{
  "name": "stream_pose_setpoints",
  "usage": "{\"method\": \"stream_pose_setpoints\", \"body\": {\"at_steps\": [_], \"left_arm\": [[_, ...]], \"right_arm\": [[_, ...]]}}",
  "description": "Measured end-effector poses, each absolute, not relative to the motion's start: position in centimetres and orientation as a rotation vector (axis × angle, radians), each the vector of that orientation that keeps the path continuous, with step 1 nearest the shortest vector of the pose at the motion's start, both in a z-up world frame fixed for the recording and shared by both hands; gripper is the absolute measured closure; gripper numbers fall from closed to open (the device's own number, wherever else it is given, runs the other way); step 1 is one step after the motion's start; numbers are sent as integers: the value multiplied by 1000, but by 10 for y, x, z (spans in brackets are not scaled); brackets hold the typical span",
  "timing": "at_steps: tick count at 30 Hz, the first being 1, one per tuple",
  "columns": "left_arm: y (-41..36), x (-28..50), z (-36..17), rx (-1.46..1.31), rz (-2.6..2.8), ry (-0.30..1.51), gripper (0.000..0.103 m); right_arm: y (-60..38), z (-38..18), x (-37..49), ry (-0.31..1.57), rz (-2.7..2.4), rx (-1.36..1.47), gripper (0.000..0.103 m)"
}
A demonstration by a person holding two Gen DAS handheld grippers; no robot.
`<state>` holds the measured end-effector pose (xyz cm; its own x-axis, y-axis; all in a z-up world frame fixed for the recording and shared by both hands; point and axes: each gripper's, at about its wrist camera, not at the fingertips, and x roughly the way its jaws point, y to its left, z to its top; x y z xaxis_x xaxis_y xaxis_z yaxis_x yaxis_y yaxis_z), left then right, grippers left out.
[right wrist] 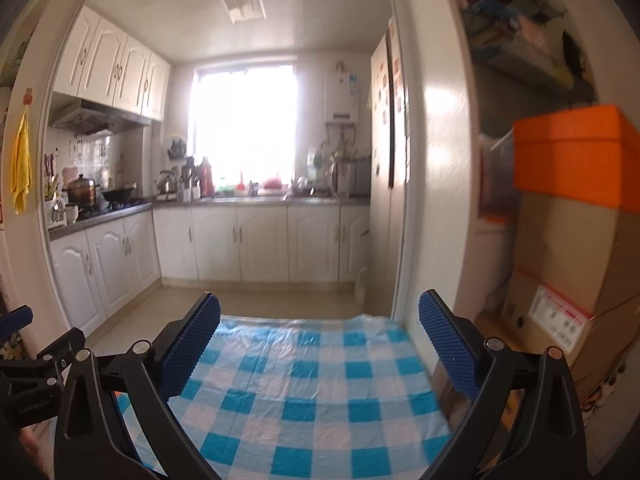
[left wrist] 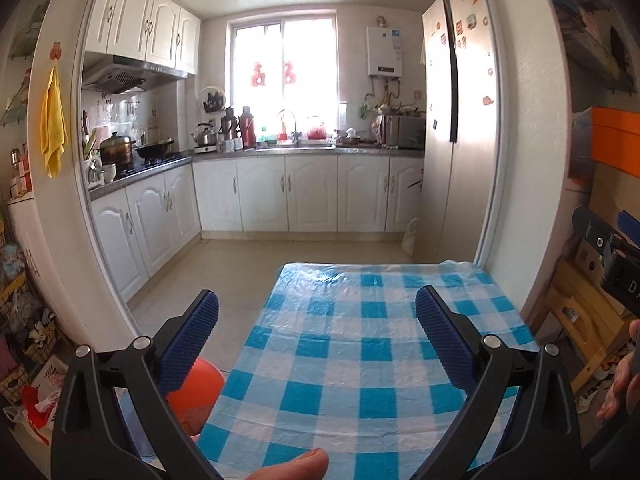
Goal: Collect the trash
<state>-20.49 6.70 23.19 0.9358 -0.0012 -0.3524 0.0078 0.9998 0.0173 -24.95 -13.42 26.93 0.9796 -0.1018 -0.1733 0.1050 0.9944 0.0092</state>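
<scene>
The long bench under a blue-and-white checked plastic cloth stretches toward the white kitchen cabinets. No trash shows on the cloth. An orange round bin sits low at the bench's near left. The left tool and right tool both stand spread apart above the bench, gripping nothing.

A table stands by the kitchen doorway, its far corner near the white wall. A blue-and-white checked plastic cloth covers it, lying wrinkled and glossy. On the tiled floor just beside the table's left edge sits an orange round thing.
</scene>
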Motion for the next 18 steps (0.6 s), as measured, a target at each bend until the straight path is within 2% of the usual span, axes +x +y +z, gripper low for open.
{"method": "stream_pose_setpoints", "body": {"at_steps": [9,18], "left_arm": [[47,-228,247,20,-49,312,4],[35,-232,258,24,-76,288,4]], "right_arm": [[-149,283,-290,43,-159,24,5],[-149,278,-302,33,-167,37,5]]}}
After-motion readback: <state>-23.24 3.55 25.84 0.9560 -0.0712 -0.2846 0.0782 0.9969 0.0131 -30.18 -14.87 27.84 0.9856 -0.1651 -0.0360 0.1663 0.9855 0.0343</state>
